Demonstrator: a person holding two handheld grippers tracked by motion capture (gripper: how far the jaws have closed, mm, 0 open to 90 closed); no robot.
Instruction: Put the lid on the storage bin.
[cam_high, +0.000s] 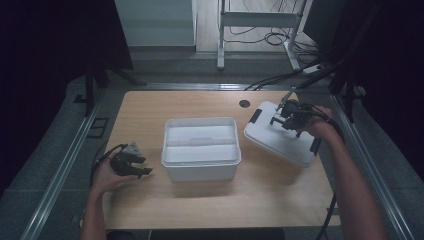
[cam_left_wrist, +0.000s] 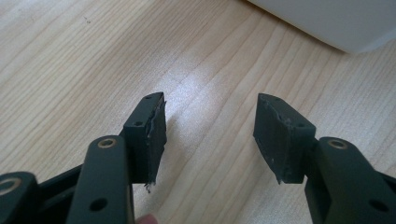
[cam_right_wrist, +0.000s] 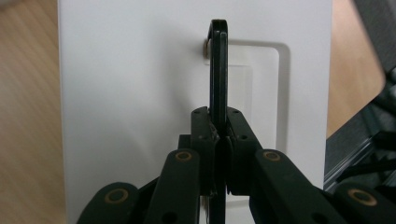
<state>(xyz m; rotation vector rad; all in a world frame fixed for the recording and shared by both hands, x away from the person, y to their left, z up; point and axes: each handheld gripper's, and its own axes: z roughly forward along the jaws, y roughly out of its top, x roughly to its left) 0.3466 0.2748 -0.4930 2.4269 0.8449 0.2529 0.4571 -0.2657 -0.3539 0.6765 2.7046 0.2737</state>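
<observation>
A white open box (cam_high: 200, 162) stands in the middle of the wooden table (cam_high: 150, 110). To its right a white lid (cam_high: 280, 142) sits tilted, a little above the tabletop. My right gripper (cam_high: 286, 116) is shut on the lid's black handle. In the right gripper view the jaws (cam_right_wrist: 218, 112) pinch that thin handle (cam_right_wrist: 217, 56), with the lid (cam_right_wrist: 130, 93) behind it. My left gripper (cam_high: 142, 167) rests low at the table's left, left of the box. It stands open (cam_left_wrist: 211, 98) with bare wood between its pads, and a corner of the box (cam_left_wrist: 327, 23) lies beyond them.
A round cable hole (cam_high: 244, 103) sits near the table's far edge. Black clips (cam_high: 256, 116) are fixed at the lid's ends. A white frame leg (cam_high: 220, 35) and floor cables (cam_high: 272, 37) lie beyond the table. Dark curtains flank both sides.
</observation>
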